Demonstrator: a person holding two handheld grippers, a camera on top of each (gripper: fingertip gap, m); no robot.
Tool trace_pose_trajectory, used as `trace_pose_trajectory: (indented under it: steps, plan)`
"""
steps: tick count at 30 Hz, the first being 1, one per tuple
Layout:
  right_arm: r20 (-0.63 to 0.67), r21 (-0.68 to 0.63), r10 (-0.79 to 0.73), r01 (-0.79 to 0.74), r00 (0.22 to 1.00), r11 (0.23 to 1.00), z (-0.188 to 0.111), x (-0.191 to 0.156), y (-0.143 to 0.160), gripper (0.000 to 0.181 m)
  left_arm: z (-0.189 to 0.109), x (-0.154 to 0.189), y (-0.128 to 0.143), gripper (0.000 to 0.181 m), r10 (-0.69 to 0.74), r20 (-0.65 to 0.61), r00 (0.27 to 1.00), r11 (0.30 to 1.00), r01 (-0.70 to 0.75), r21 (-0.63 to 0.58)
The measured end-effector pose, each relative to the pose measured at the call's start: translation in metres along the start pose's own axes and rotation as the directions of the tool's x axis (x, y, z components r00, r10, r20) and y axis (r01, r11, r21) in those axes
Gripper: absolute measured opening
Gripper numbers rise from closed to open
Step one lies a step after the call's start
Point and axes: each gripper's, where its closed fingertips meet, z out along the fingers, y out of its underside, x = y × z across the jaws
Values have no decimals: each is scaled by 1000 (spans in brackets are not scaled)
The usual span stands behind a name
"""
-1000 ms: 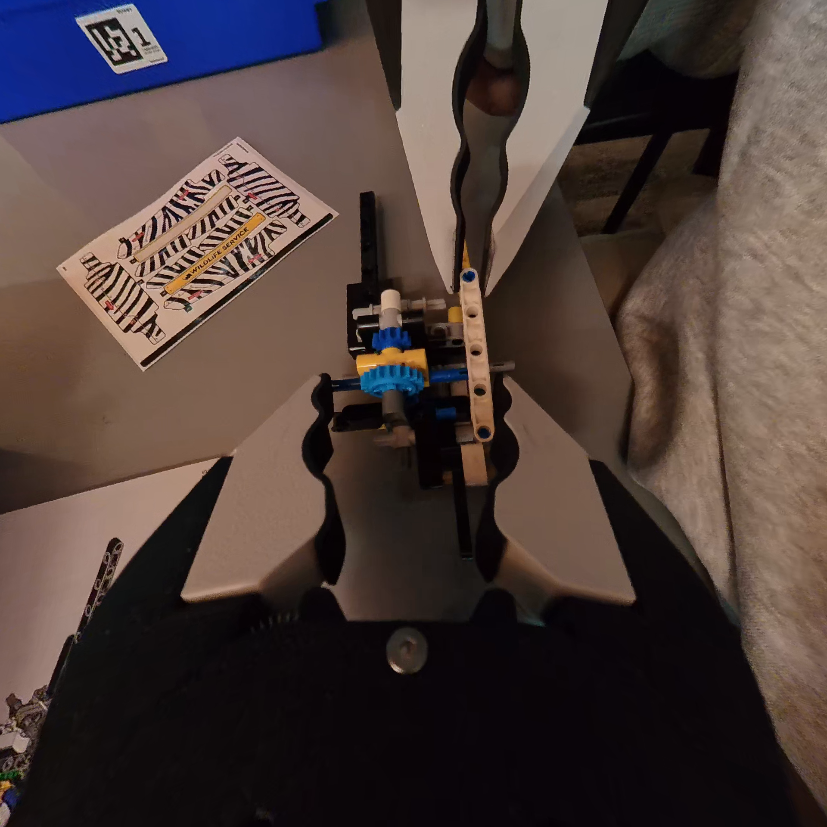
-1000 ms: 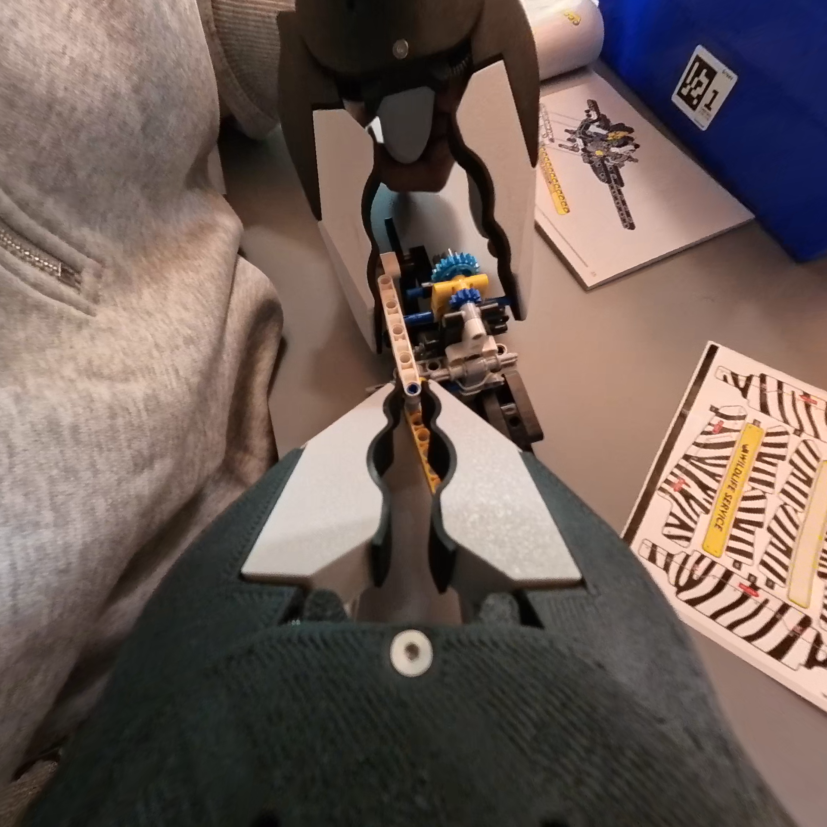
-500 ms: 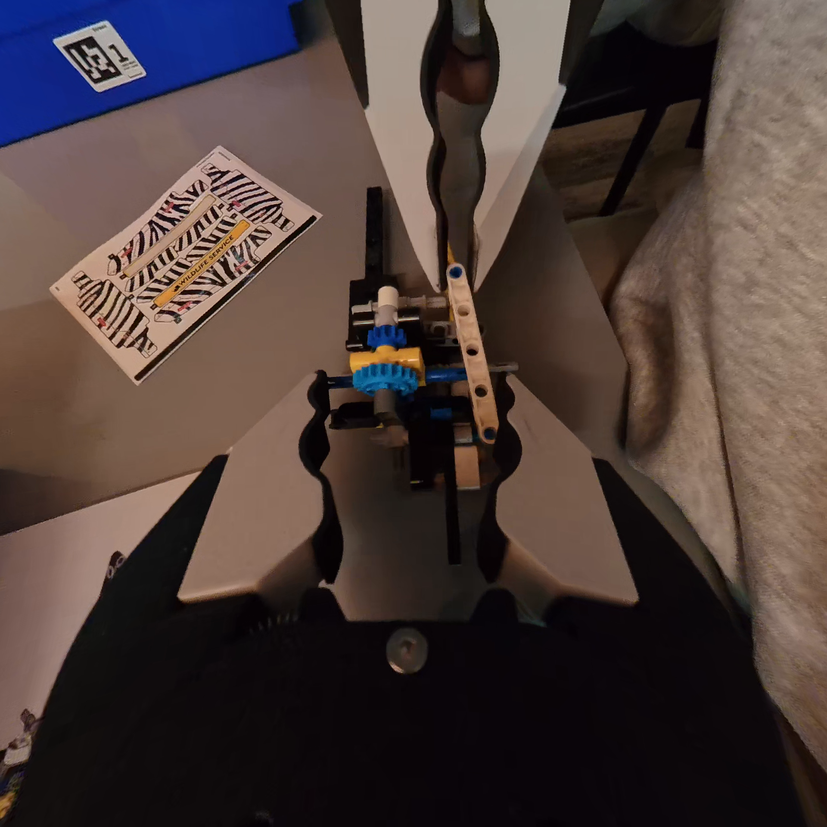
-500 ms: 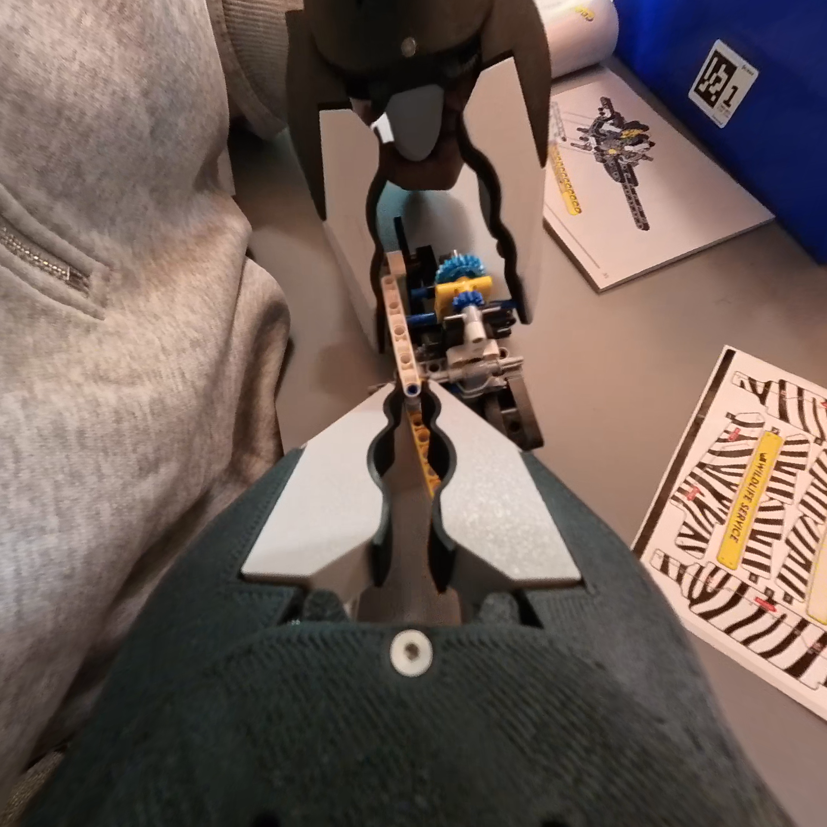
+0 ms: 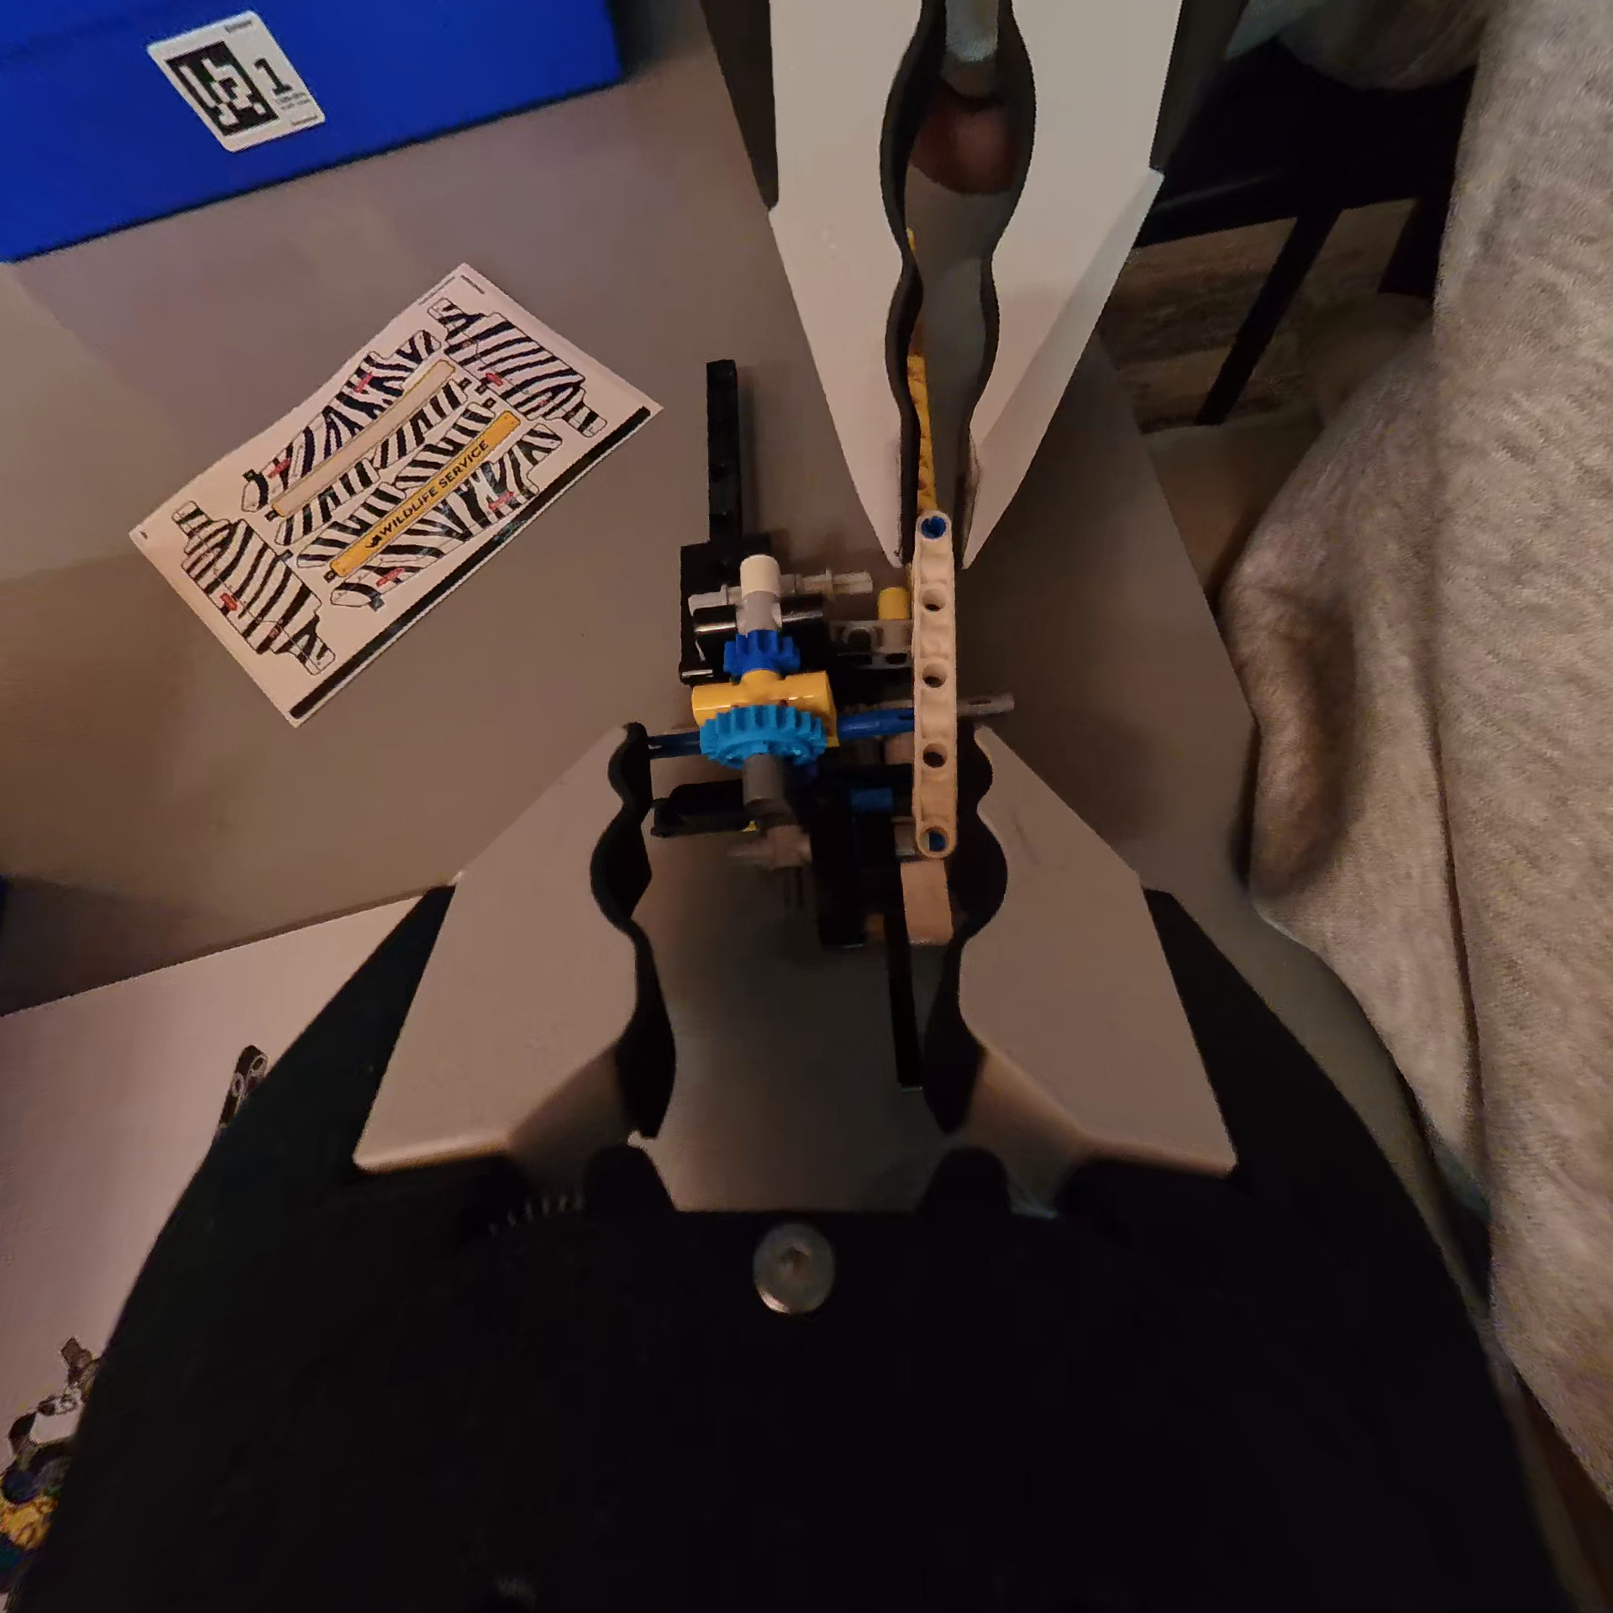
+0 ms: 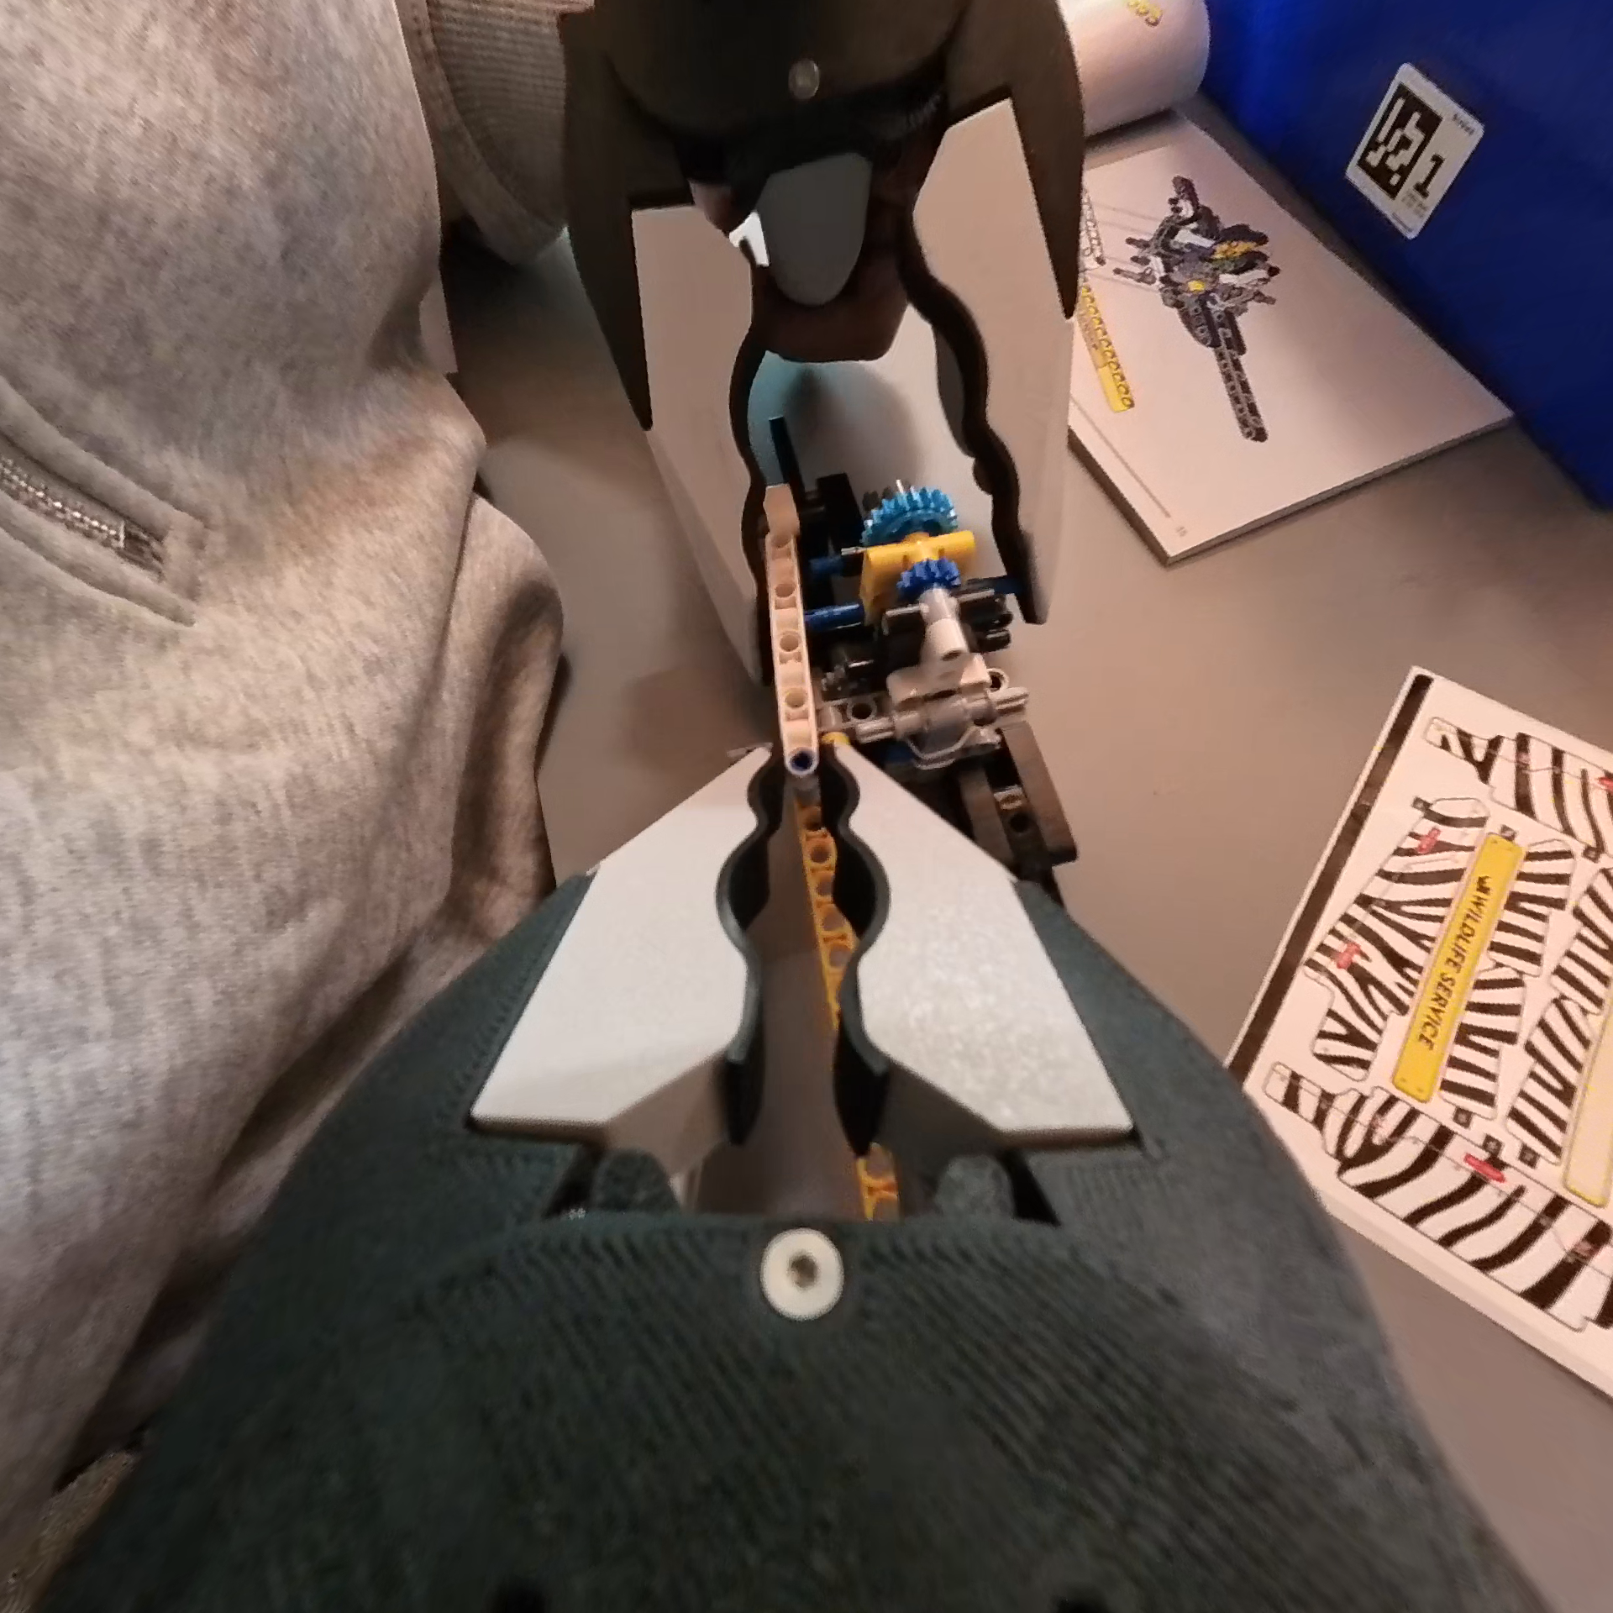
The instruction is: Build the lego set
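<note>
- Left wrist view: we see the lego assembly (image 5: pixel 785 724) on the grey table (image 5: pixel 262 785), sitting between the fingers of our left gripper (image 5: pixel 799 785), which are spread wide around it; the right-hand finger lies against the model's tan side, and we cannot tell whether the other finger touches
- On the assembly, a light blue gear (image 5: pixel 761 737) sits beside a yellow block (image 5: pixel 768 694), and a tan holed beam (image 5: pixel 934 681) runs along the side nearer the grey sleeve (image 5: pixel 1440 698)
- Our right gripper (image 6: pixel 805 768) faces the assembly from the opposite end, its fingers nearly closed on a yellow beam (image 6: pixel 829 908) that runs back between them; the fingertips meet the near end of the tan beam
- The zebra-striped sticker sheet (image 5: pixel 393 489) lies flat on the table, apart from the assembly, on its side away from the sleeve
- In the right wrist view, an open instruction booklet (image 6: pixel 1239 332) lies beyond the assembly, beside a blue bin (image 6: pixel 1440 175)
</note>
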Motion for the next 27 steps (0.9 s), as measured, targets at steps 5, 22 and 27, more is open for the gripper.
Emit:
trace_pose_trajectory:
  steps: [5,22,27]
  plan:
    - [2,-5,4,-4,1000,1000,1,0,0,6,0,-1,1,71,24,13,1000,1000,-24,-12]
    - [52,7,59,-60,997,998,1,-1,1,6,0,0,1,73,60,18,998,998,-60,-15]
    - [78,7,90,-90,993,996,1,-1,0,7,0,0,1,73,58,15,998,998,-57,-21]
